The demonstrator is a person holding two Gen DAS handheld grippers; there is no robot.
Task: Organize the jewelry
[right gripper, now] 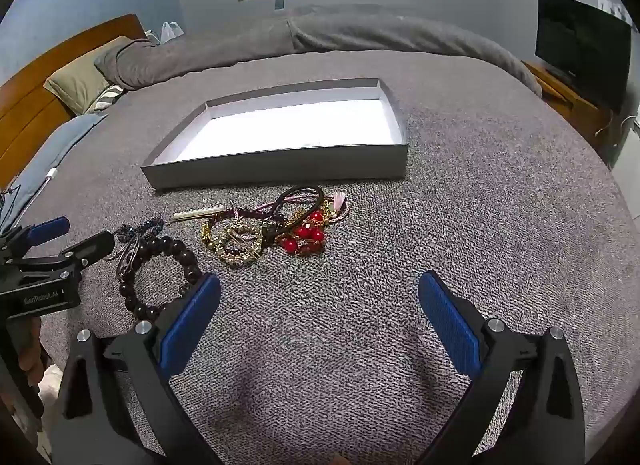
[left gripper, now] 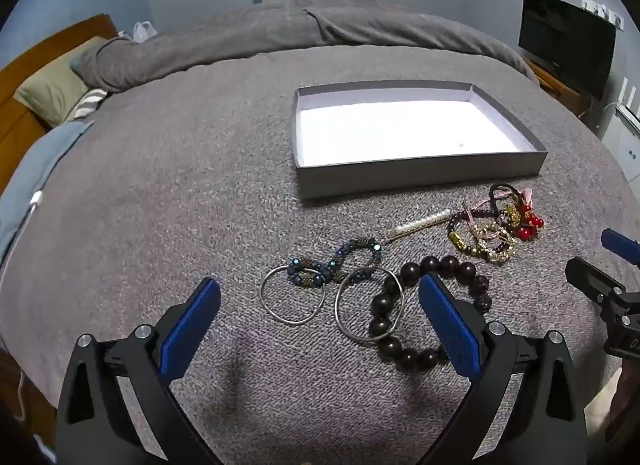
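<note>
Both grippers, left (left gripper: 320,307) & right (right gripper: 320,307), jaws wide apart, empty; jewelry pile (right gripper: 272,229) mid-frame, box (right gripper: 280,173) above.

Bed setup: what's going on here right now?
A person holds a gripper in each hand over a grey bed. The left gripper and right gripper are both wide open and hold nothing. The jewelry lies loose on the blanket: dark bead bracelet, silver bangles, red beads. The grey box behind them looks empty.

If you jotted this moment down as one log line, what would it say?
left gripper: open, empty | right gripper: open, empty | jewelry: loose on bed | grey box: empty
</note>
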